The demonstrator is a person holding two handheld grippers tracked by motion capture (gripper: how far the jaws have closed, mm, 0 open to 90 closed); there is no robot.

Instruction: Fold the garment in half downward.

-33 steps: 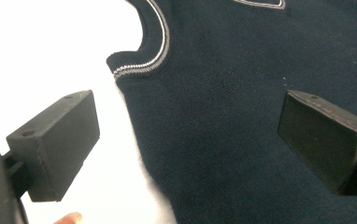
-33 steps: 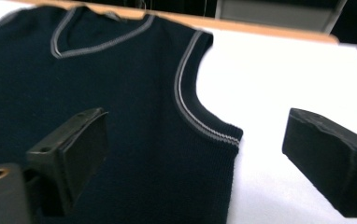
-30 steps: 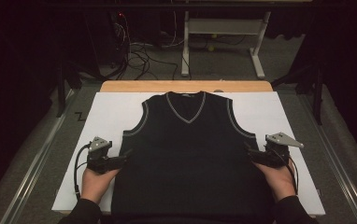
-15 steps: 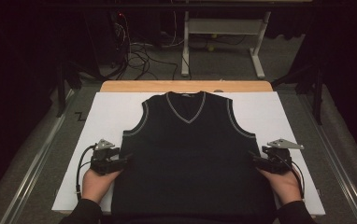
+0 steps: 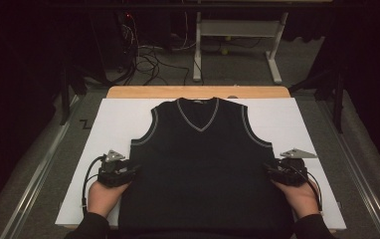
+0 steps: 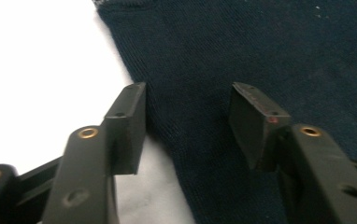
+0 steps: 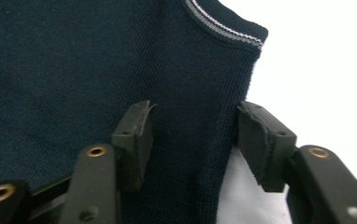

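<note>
Navy knit, the sleeveless vest (image 5: 203, 164) lies flat, neck away from you, on the white board (image 5: 108, 124). At the vest's left side seam, your left gripper (image 6: 188, 126) straddles the edge; its jaws have just been closing, yet the pads stand apart, fabric between them unpinched. At the right seam, your right gripper (image 7: 193, 140) does likewise, jaws just closing, edge between, pads not pressing. Judged step: seizing both sides for a fold. Next: finish closing evenly, confirm both layers are caught.

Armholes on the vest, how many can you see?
2. One armhole on the vest sits at the left of the high view, the other armhole at the right, both with pale trim.
</note>
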